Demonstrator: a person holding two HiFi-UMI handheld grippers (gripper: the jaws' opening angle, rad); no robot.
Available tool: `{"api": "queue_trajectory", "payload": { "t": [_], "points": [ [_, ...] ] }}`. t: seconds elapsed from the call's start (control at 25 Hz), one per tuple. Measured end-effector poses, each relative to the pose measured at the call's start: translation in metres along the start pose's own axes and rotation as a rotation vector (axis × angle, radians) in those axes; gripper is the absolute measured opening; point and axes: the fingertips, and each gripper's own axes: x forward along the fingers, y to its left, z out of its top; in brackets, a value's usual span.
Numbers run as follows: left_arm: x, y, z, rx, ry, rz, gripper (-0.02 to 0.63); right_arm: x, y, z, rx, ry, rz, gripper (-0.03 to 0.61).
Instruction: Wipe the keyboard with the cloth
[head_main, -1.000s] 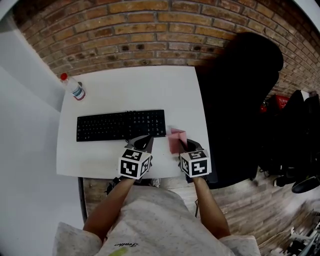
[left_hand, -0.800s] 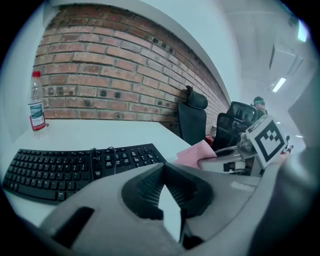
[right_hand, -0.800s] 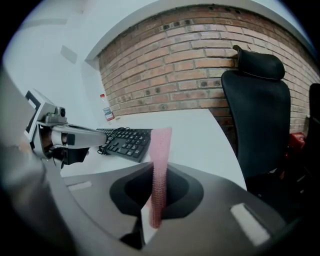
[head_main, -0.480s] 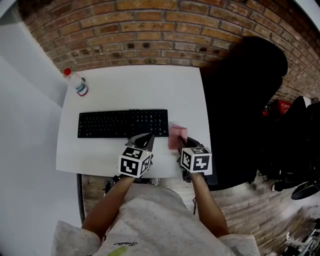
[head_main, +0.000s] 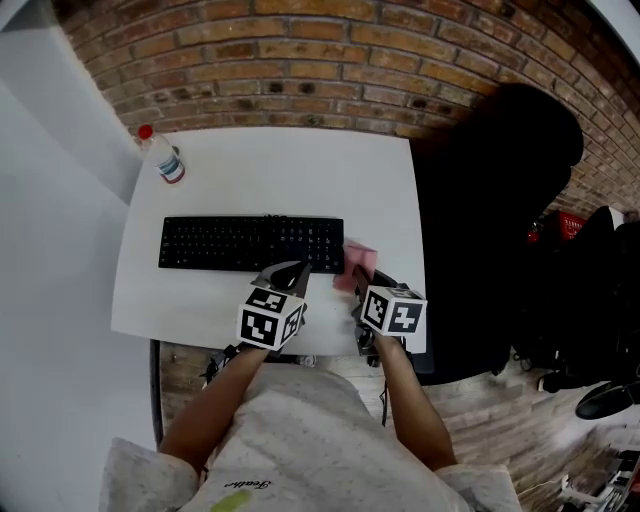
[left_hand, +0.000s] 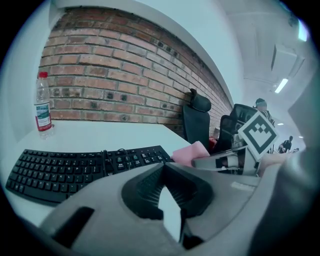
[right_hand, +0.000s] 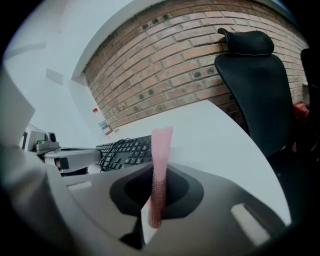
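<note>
The right gripper (right_hand: 159, 172) has its fingers pinched on the pink cloth (head_main: 358, 262), held just off the right end of the keyboard (head_main: 250, 244). The keyboard lies left-to-right on the tabletop (head_main: 280, 180), so the wipe likely runs leftward. The left gripper (left_hand: 162, 169) is closed on nothing.

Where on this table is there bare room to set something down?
Widest: between keyboard and wall, right of the bottle. Also the strip between keyboard and the table's near edge, left of the left gripper. Crowded by the keyboard's right end, around the right gripper and cloth.
</note>
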Motion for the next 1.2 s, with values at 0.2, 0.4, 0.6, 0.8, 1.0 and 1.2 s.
{"api": "queue_trajectory", "payload": {
  "t": [0.2,0.4,0.6,0.8,1.0,1.2],
  "points": [
    [0.001,0.005,0.004,-0.001,-0.006,0.005,-0.005,0.005,0.003,0.007,0.024,-0.001,0.017,0.025],
    [0.001,0.014,0.009,-0.005,-0.017,0.014,-0.005,0.013,0.006,0.013,0.021,0.002,0.027,0.026],
    [-0.001,0.025,0.01,-0.015,-0.022,0.03,-0.004,0.021,0.011,0.019,0.028,0.0,0.038,0.025],
    [-0.002,0.035,0.011,-0.029,-0.03,0.048,-0.005,0.029,0.012,0.024,0.023,0.004,0.043,0.025],
    [-0.005,0.048,0.013,-0.05,-0.041,0.069,-0.005,0.036,0.012,0.032,0.023,0.005,0.044,0.026],
    [-0.007,0.061,0.014,-0.062,-0.05,0.089,-0.005,0.045,0.012,0.037,0.018,0.009,0.049,0.026]
  ]
}}
